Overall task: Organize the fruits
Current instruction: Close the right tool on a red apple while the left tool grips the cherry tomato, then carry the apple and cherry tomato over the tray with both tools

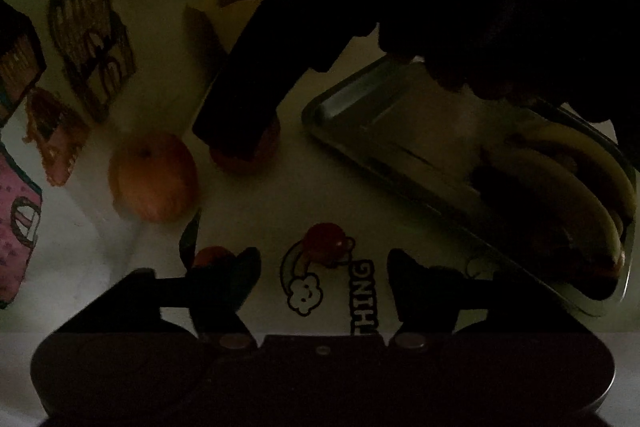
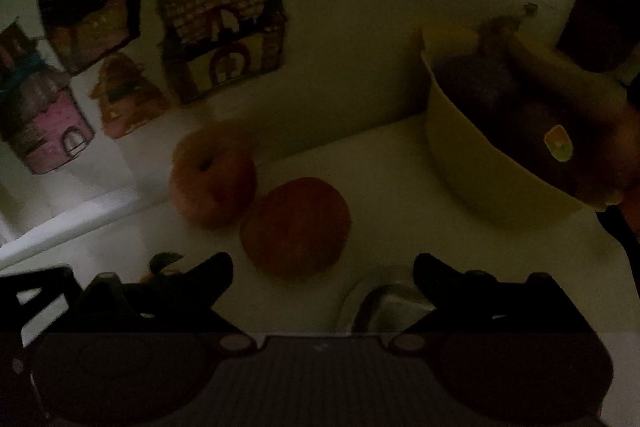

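White tabletop (image 1: 248, 211) seen in dim light, with fruit spread between a metal tray (image 1: 352, 131) and a pale bowl (image 2: 472, 163).

Left gripper (image 1: 324, 267) is held with its 2 fingers apart and nothing gripped; a small red fruit (image 1: 326, 241) lies on the table in the gap, untouched by the pads, over a rainbow sticker (image 1: 298, 283). An orange (image 1: 154, 177) sits to the left, a smaller leafy orange fruit (image 1: 212, 257) just beside the left finger, and bananas (image 1: 560, 179) lie in the tray at right. Right gripper (image 2: 323, 275) is spread wide and empty, with an apple (image 2: 296, 227) just ahead of it and a 2nd apple (image 2: 212, 175) touching that one. Dark fruit and a banana (image 2: 560, 63) are held in the bowl. Children's drawings (image 2: 220, 19) are stuck on the wall behind.
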A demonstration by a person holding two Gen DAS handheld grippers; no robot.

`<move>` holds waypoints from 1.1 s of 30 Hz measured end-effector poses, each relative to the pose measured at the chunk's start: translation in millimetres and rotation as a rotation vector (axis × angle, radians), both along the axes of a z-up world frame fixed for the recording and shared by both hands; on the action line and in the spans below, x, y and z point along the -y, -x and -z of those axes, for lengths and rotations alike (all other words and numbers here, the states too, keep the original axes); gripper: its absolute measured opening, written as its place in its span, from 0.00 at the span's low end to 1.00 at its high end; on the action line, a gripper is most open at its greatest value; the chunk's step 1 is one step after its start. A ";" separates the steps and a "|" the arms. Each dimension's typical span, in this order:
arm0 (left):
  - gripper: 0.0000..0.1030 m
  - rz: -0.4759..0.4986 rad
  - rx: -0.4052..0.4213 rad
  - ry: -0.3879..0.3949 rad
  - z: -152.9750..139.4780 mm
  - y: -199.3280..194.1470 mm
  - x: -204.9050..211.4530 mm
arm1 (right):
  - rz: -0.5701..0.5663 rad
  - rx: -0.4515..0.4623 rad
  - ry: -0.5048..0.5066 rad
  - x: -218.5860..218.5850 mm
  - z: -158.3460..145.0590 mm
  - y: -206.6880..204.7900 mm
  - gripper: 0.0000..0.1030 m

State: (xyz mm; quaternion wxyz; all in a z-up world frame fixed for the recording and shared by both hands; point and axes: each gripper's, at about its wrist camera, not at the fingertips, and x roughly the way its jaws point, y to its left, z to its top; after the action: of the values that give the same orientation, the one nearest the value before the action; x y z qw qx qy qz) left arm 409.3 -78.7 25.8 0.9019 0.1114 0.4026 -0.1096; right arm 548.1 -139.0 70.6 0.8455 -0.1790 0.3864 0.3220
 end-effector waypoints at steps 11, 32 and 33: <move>0.47 -0.027 -0.022 0.035 5.9 -11.6 -2.7 | -0.005 -0.032 -0.044 -13.4 10.5 -16.1 0.86; 0.25 -0.051 -0.036 0.088 4.4 -7.8 -1.9 | 0.045 -0.137 -0.107 -21.0 32.8 -44.0 0.74; 0.25 -0.052 -0.036 0.088 4.5 -8.2 -1.0 | 0.048 -0.135 -0.109 -19.8 34.0 -42.4 0.74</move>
State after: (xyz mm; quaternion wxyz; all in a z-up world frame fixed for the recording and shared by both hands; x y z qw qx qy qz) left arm 417.5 -77.7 21.3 0.9011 0.0592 0.4164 -0.1055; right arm 590.6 -119.2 36.6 0.8335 -0.1014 0.4285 0.3337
